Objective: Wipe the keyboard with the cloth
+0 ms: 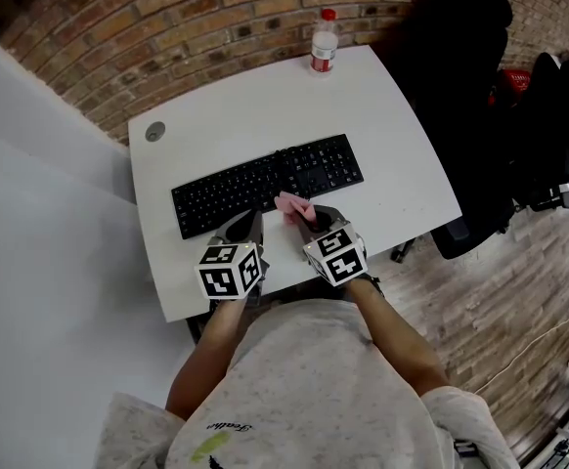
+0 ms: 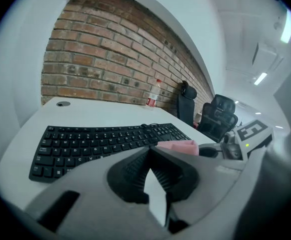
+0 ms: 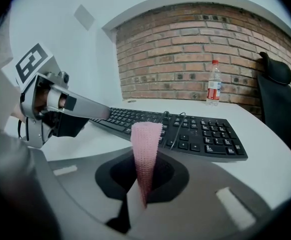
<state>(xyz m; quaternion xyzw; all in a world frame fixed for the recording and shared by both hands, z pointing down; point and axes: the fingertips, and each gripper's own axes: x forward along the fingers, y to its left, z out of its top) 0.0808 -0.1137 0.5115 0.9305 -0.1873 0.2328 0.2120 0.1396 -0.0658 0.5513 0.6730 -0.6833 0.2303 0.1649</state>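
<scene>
Holding the pink cloth point(image 3: 145, 149) in my right claw point(image 1: 306, 219), I see both jaws pressed on its lower part, and the rest stands up above them. The black keyboard point(image 1: 265, 184) lies on the white table point(image 1: 265, 106) just ahead of this claw. The cloth top is at its near edge, but I cannot tell if it touches. My left claw point(image 2: 150, 153) is just to the left of the right one, its jaws closed tip to tip with nothing between. A bottle point(image 1: 324, 42) stands far ahead, beyond the keyboard.
</scene>
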